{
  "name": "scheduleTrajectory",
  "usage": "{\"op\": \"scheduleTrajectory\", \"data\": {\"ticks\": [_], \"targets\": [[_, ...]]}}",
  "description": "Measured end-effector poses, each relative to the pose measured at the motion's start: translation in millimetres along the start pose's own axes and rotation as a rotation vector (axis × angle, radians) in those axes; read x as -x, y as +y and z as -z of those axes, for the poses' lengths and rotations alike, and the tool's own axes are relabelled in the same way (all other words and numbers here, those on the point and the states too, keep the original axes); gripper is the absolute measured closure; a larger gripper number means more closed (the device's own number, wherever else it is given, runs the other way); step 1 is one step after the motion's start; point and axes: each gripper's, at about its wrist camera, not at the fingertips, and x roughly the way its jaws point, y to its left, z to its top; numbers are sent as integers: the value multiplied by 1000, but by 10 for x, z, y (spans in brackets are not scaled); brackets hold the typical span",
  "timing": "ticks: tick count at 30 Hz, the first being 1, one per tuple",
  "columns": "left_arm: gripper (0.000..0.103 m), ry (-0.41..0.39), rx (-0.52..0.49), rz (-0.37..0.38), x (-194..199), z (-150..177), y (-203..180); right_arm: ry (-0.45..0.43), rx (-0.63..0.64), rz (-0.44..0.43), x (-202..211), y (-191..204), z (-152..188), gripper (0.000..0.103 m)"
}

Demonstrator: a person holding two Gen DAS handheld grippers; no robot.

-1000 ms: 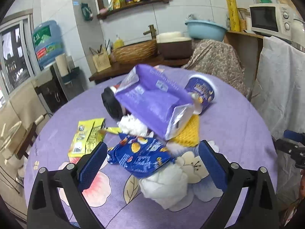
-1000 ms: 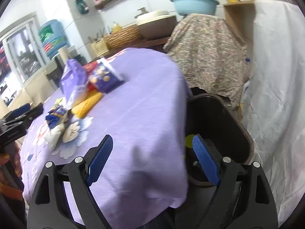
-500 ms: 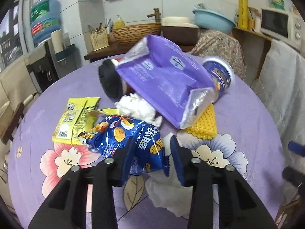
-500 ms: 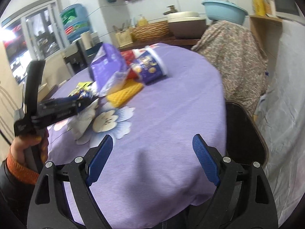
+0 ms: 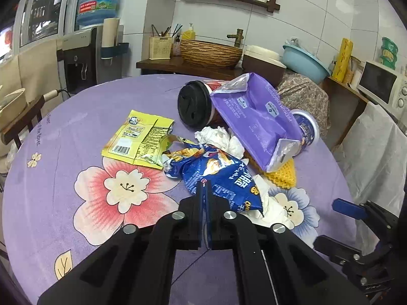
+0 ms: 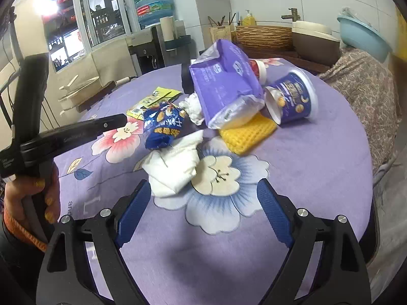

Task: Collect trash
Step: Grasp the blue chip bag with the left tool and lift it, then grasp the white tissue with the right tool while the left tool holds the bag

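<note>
The left gripper [image 5: 205, 190], open a second ago, is now pinching the blue snack bag [image 5: 218, 175] beside the purple pouch [image 5: 257, 117]; the right gripper [image 6: 201, 213] is hanging open, so disposal comes next.

Beyond the far edge of the round bench under its purple flowered cloth [image 5: 84, 117], a woven basket [image 5: 210, 52] sits beside a brass tap [image 5: 238, 37], with a water dispenser [image 5: 81, 58] far left, a blue basin [image 5: 305, 62] and microwave [image 5: 382, 86] far right.
</note>
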Motion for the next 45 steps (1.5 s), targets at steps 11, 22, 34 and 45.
{"op": "scheduleTrajectory", "data": {"ticks": [11, 22, 34, 45], "targets": [[16, 147, -29, -57, -590, -166, -281, 25, -46, 36, 37, -112, 106, 18], [88, 130, 41, -60, -485, -86, -58, 38, -33, 23, -18, -110, 121, 18], [96, 55, 175, -28, 82, 179, 382, 145, 103, -67, -442, 256, -98, 18], [96, 22, 191, -54, 361, 279, 546, 188, 131, -29, -803, 357, -220, 59]]}}
